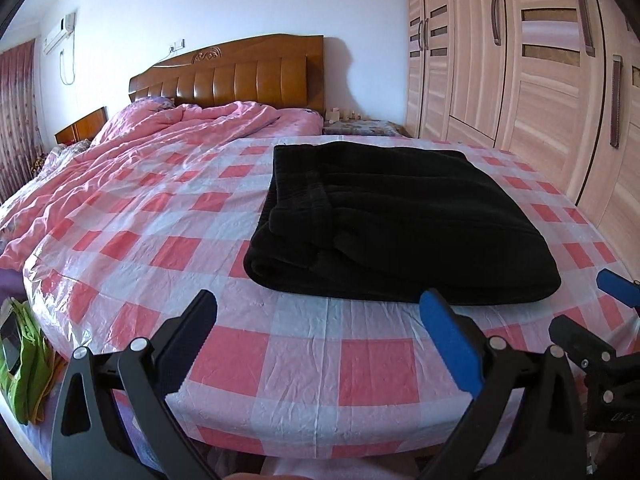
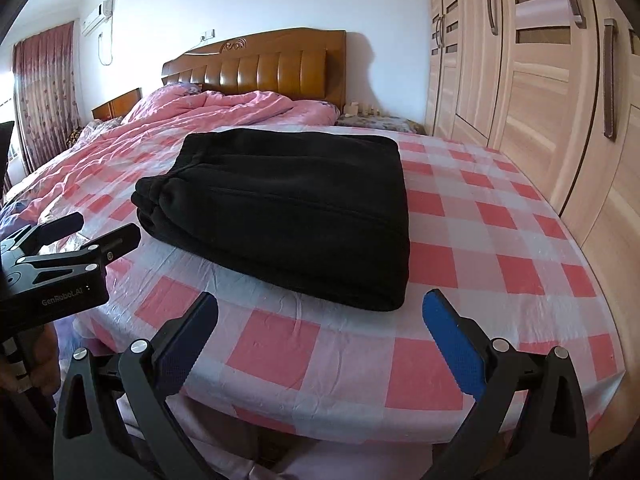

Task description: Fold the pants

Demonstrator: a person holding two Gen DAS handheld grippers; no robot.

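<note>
Black pants [image 1: 396, 220] lie folded into a thick rectangle on the red-and-white checked plastic sheet [image 1: 240, 340] over the bed; they also show in the right wrist view [image 2: 288, 212]. My left gripper [image 1: 320, 308] is open and empty, just short of the pants' near edge. My right gripper [image 2: 320, 308] is open and empty, short of the pants' near right corner. The right gripper also shows at the right edge of the left wrist view [image 1: 592, 304], and the left gripper shows at the left of the right wrist view [image 2: 100, 226], both open.
A rumpled pink quilt [image 1: 132, 168] covers the bed's far left. A wooden headboard [image 1: 240, 76] stands behind. A wardrobe [image 1: 540, 80] lines the right side. A green bag [image 1: 28, 364] sits off the bed's left edge. A nightstand [image 2: 376, 120] holds small items.
</note>
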